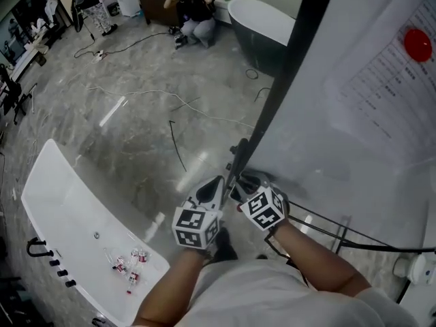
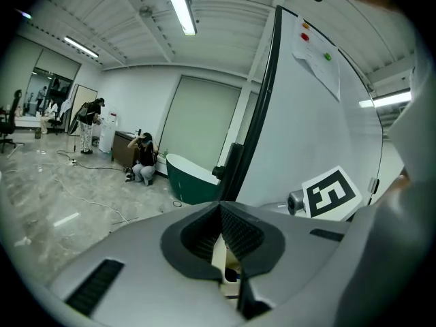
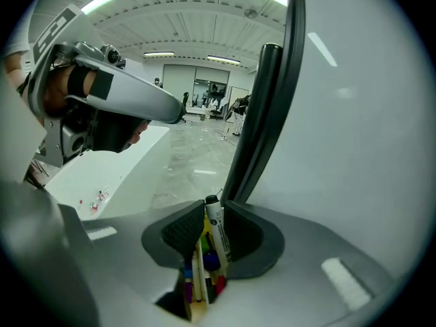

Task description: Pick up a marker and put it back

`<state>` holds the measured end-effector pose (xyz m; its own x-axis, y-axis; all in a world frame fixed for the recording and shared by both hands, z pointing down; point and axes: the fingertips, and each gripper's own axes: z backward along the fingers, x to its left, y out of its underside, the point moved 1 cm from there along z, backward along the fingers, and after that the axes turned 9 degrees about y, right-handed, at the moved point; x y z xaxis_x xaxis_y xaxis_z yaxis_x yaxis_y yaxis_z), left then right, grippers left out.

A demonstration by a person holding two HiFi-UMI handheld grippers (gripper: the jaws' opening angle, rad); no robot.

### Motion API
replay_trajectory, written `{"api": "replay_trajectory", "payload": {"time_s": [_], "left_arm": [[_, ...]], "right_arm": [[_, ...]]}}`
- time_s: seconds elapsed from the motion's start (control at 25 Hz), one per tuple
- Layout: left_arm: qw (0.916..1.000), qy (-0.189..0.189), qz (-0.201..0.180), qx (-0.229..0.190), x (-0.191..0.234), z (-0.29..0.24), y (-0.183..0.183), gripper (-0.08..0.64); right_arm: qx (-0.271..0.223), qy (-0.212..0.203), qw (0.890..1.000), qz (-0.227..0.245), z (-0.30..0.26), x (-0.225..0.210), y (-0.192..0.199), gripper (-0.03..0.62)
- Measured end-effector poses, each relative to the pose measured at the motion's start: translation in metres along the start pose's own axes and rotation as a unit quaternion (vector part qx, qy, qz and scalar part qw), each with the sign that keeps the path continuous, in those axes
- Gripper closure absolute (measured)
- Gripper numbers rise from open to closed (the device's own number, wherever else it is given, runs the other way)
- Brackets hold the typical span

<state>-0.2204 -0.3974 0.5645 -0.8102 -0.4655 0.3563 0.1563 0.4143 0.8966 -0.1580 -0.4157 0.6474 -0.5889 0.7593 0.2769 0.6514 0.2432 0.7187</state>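
Marble floor (image 1: 136, 114): grey, glossy, with loose cables (image 1: 178, 102) trailing across it.

Whiteboard (image 1: 354, 135): large, black-framed, standing at the right. A printed sheet (image 1: 392, 70) is pinned to it by a red round magnet (image 1: 417, 43). Both grippers are at its lower left edge.

Desk (image 1: 68, 210): long, white, with rounded corners, lying to the left of the person and well apart from the board. A little cluster of small bottles (image 1: 129, 263) with red parts lies near its near end.

Bathtub (image 1: 262, 26): dark green outside, white inside, at the far end of the room just beside the board's frame.

Crouching person (image 1: 194, 16): dark clothing, low on the floor next to the tub.

Left gripper (image 1: 215, 186): held near the board frame, with its marker cube toward the person. In the left gripper view, its jaws are pressed together at the tips with nothing between them.

Right gripper (image 1: 242, 184): just beside the left one, closer to the board. In the right gripper view, its jaws pinch the marker.

Marker (image 3: 215, 227): white barrel, black cap, upright between the right gripper's pads (image 3: 182, 229), close against the board frame.

Coloured markers (image 3: 204, 264): blue, purple, red and green ends, bunched directly beneath the held marker. What holds them cannot be made out.
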Motion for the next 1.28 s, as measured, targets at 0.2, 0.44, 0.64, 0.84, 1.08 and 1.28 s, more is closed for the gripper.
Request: {"api": "replay_trajectory", "payload": {"time_s": [0.2,0.44,0.64,0.84,1.08,1.28], "left_arm": [[1.0000,0.000,0.006,0.001,0.002,0.002,0.003,0.558],[1.0000,-0.002,0.003,-0.002,-0.005,0.008,0.000,0.558],[0.9999,0.003,-0.011,-0.010,-0.023,0.008,-0.011,0.558],[0.9992,0.012,-0.032,-0.022,-0.053,0.005,-0.031,0.558],[0.9965,0.020,-0.065,-0.048,-0.090,-0.004,-0.068,0.558],[0.9933,0.026,-0.085,-0.074,-0.123,0.000,-0.098,0.558]], "right_arm": [[-0.007,0.009,1.000,0.029,-0.002,0.000,-0.001,0.516],[-0.030,0.033,0.998,0.038,0.014,-0.011,-0.008,0.523],[-0.078,0.046,0.996,0.013,0.045,-0.024,-0.021,0.525],[-0.138,0.050,0.989,-0.022,0.088,-0.041,-0.034,0.525],[-0.217,0.043,0.970,-0.103,0.151,-0.073,-0.058,0.525],[-0.261,0.021,0.950,-0.173,0.197,-0.089,-0.074,0.525]]}}
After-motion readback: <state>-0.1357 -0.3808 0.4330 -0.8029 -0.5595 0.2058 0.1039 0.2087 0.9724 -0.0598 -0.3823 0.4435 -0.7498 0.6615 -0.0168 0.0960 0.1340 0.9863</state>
